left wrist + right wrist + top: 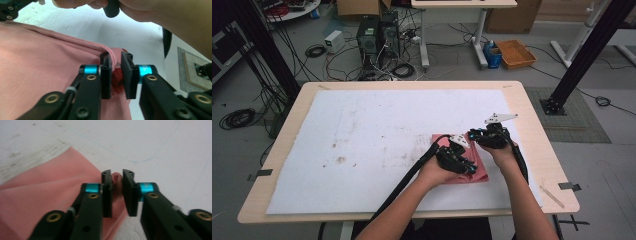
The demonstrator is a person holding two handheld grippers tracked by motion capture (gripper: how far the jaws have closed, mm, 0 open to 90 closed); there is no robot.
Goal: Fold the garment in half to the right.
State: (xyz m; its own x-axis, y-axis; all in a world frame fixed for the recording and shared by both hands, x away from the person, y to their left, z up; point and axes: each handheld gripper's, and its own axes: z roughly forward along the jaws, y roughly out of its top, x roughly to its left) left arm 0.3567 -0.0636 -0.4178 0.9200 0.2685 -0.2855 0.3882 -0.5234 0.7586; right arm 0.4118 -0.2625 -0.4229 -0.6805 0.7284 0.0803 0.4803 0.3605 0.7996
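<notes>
A pink cloth [481, 171] lies folded on the white sheet [377, 130], right of centre near the front. Both hands rest on it. My left gripper [471, 167] sits at the cloth's near right part. In the left gripper view a bunched corner of the cloth [45, 62] stands between the jaws of the left gripper [116, 72], which are slightly apart and not pinching it. My right gripper [477, 137] is at the cloth's far edge. In the right gripper view the jaws of that gripper [117, 192] are slightly apart, with a fold of the cloth [50, 195] loose between them.
The white sheet covers most of a wooden table [539, 155]; its right edge is close to the right hand. Black cables trail from both grippers over the front edge. Black frame posts, computers, cables and an orange tray [515, 53] stand on the floor behind.
</notes>
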